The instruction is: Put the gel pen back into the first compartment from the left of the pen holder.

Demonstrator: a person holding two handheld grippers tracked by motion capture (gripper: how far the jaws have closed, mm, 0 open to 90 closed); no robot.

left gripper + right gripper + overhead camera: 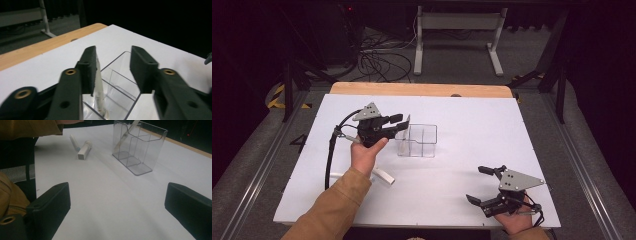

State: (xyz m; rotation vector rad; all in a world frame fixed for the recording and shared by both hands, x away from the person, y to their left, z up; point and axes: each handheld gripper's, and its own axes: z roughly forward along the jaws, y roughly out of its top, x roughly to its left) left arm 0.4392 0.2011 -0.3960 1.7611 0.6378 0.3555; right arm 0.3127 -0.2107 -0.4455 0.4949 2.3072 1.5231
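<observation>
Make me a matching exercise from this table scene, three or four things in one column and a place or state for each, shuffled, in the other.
1. left gripper
2. right gripper
3. slim white tube
4. clear organizer

a. leaning inside a compartment
b. jaws open, low by the table's near edge
c. standing mid-table, divided into sections
d. jaws apart above the organizer's rim

Pairs: 1-d, 2-b, 3-a, 4-c

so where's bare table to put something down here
Bare white table top lies right of the clear plastic divided organiser, and between it and the right tongs. It is crowded at the organiser's left, with the left tongs and white tubes.
</observation>
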